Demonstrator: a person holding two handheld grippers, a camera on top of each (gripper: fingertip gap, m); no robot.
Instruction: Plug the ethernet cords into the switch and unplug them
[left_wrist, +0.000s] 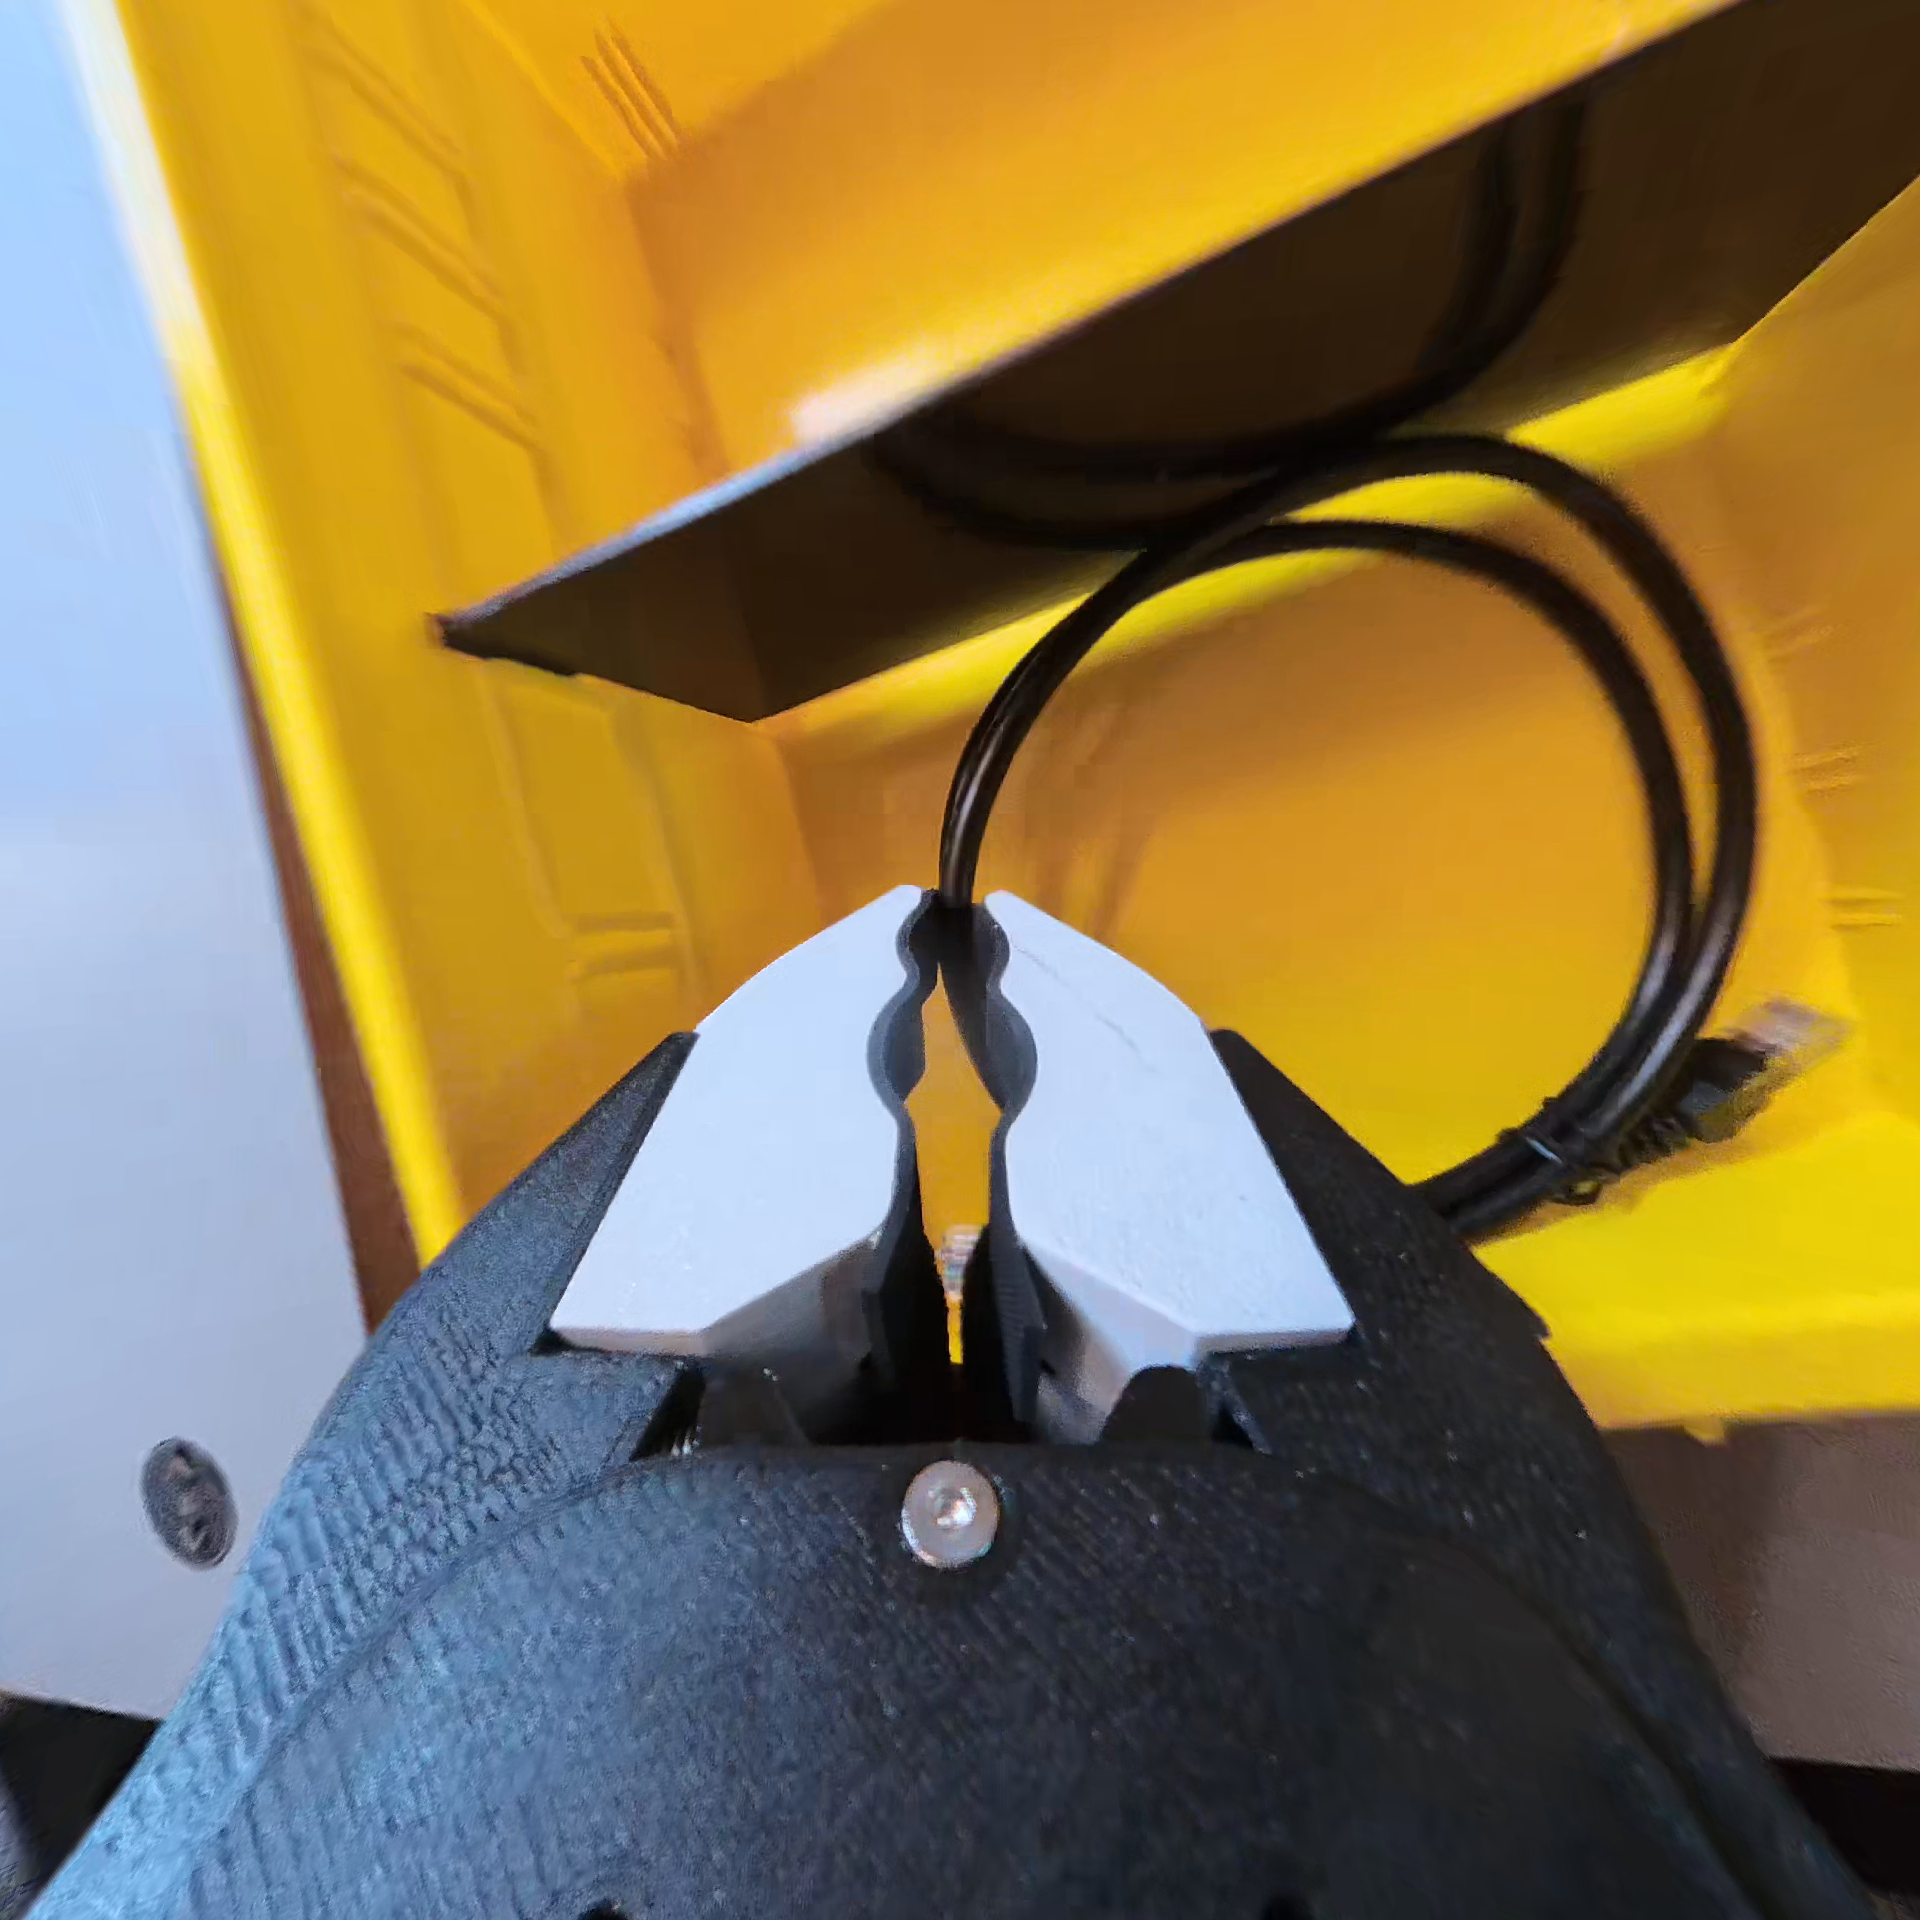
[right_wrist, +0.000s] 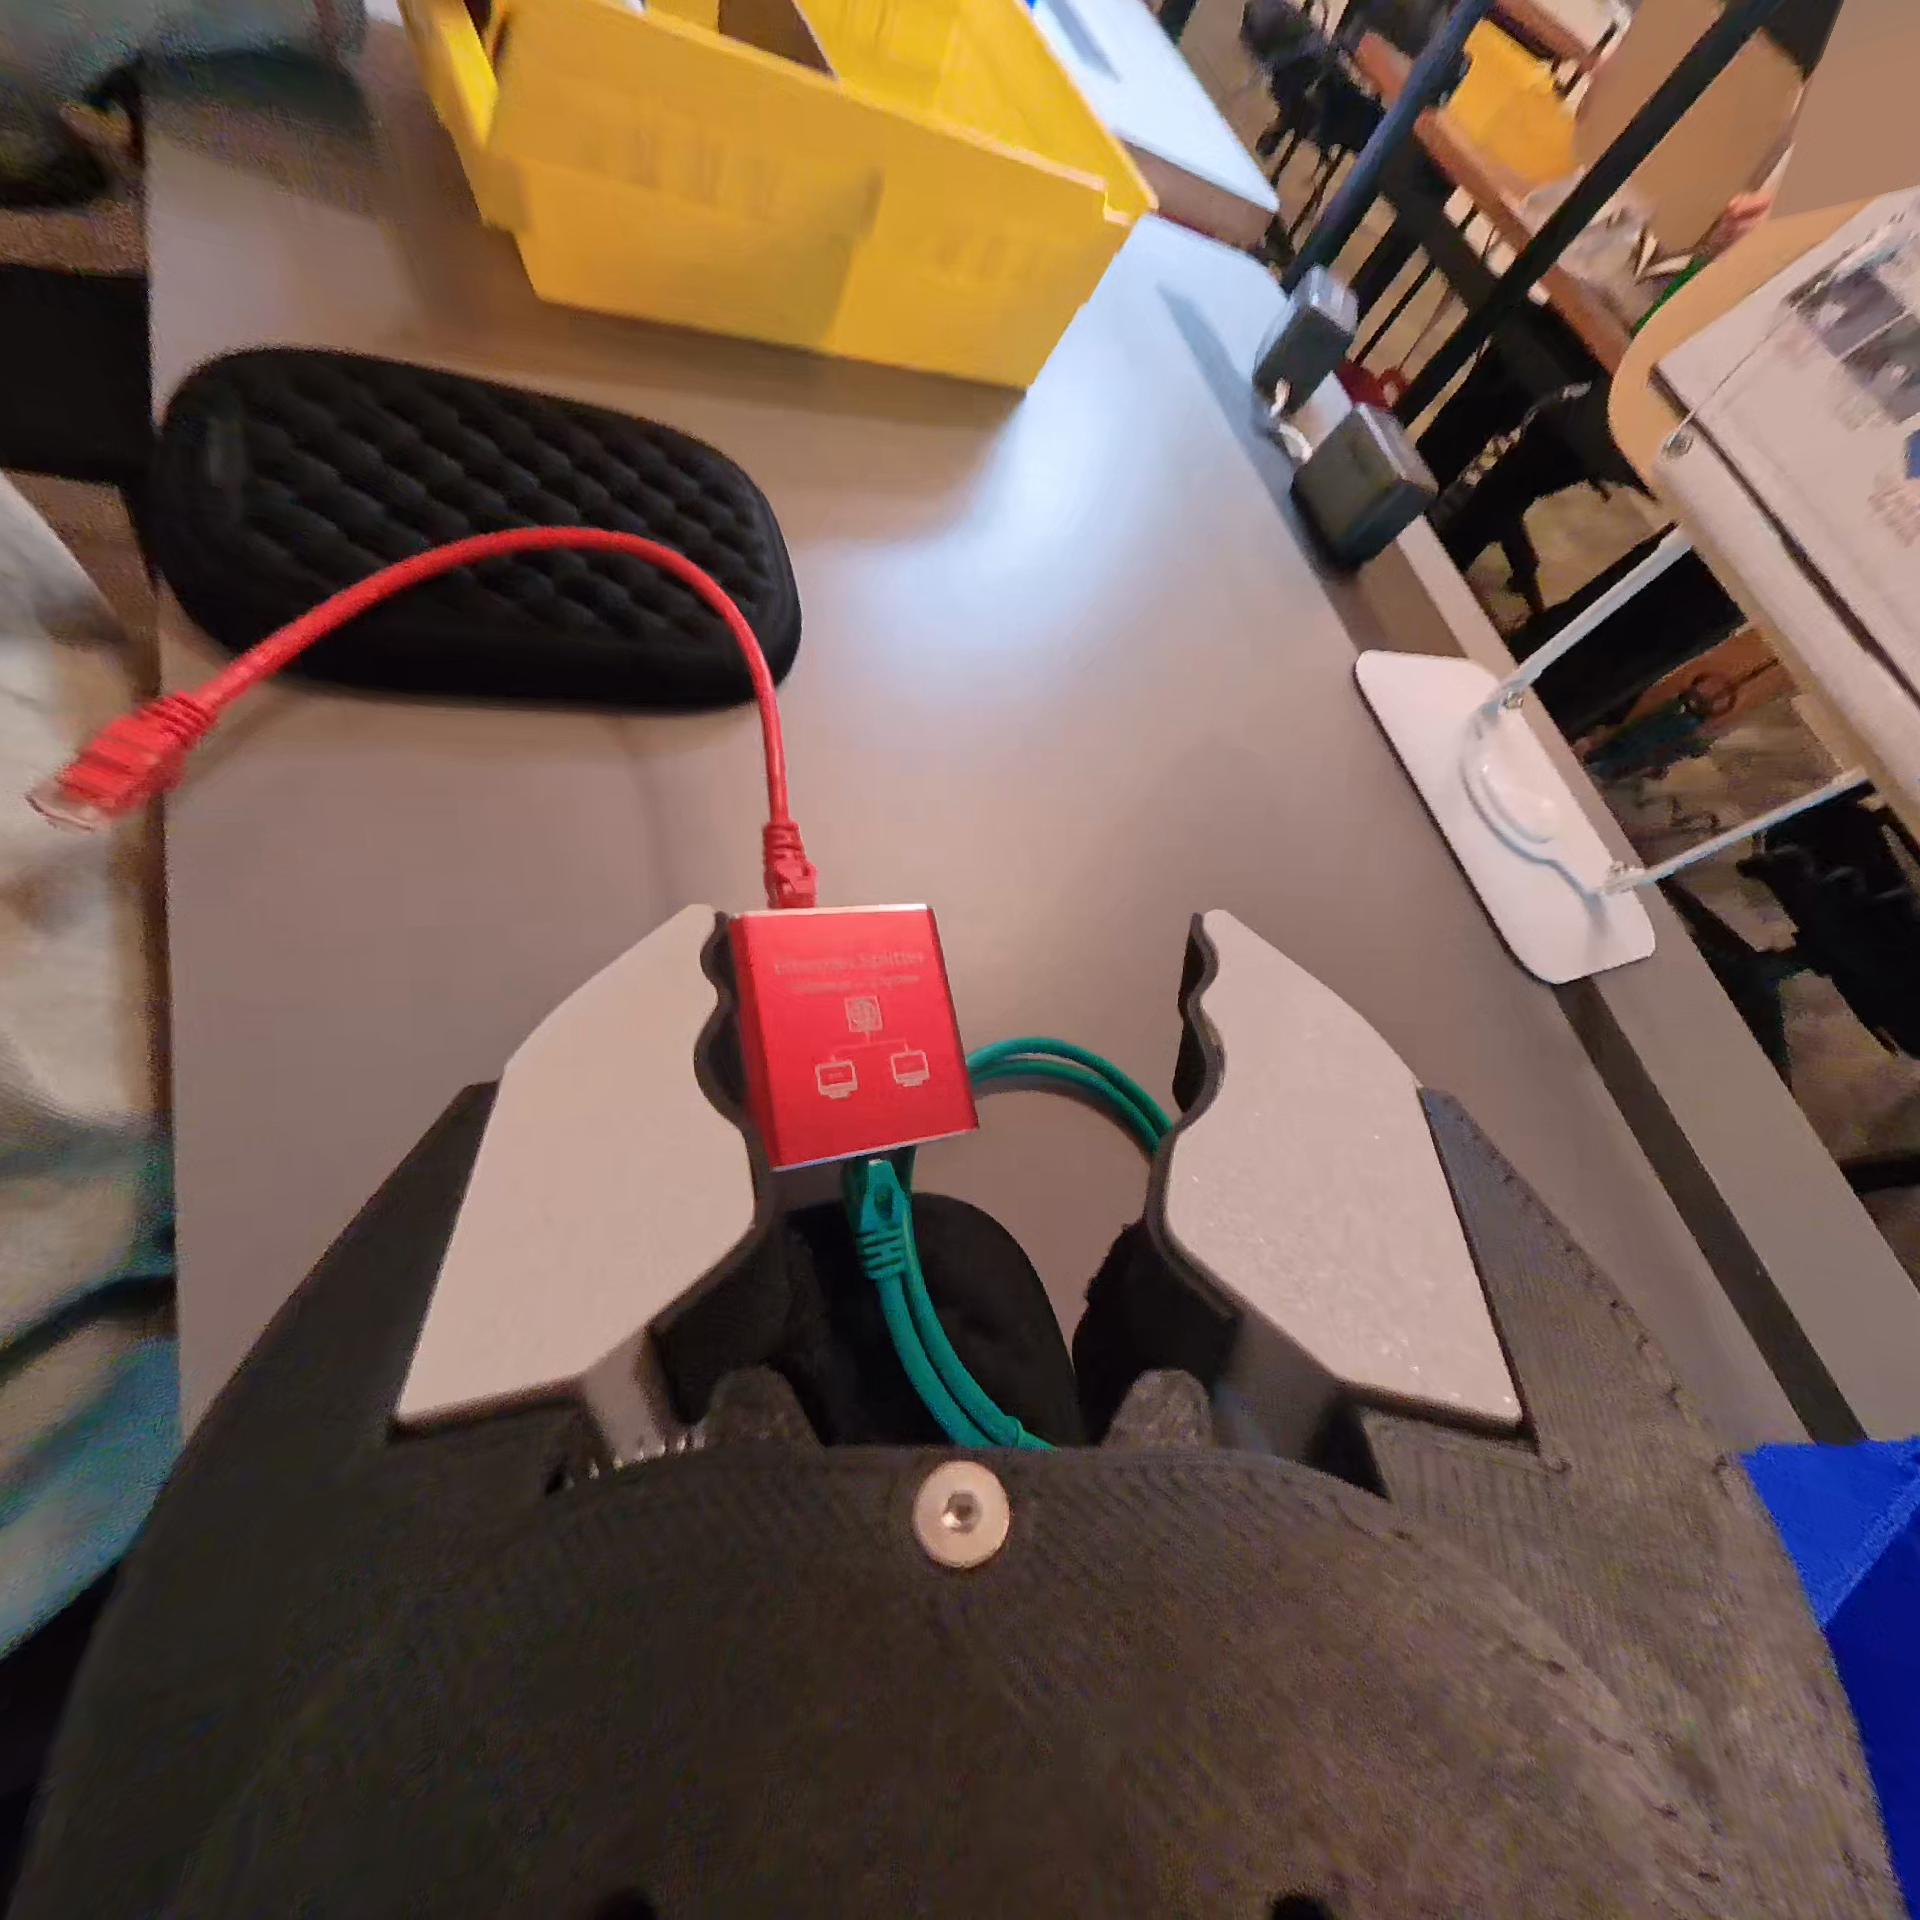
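The left claw (left_wrist: 954, 902) is pressed together, pinching a black round ethernet cord (left_wrist: 1704, 831) at its tips inside a yellow plastic bin (left_wrist: 1299, 831); the cord loops rightward, its clear plug (left_wrist: 1782, 1034) lying near the bin's right wall. The right claw (right_wrist: 956, 925) is spread over the grey worktop (right_wrist: 1039, 623) around a small red metal switch box (right_wrist: 847, 1029), which touches its left finger. A red cord (right_wrist: 582, 540) enters the box's far end, and a green cord (right_wrist: 883, 1236) its near end.
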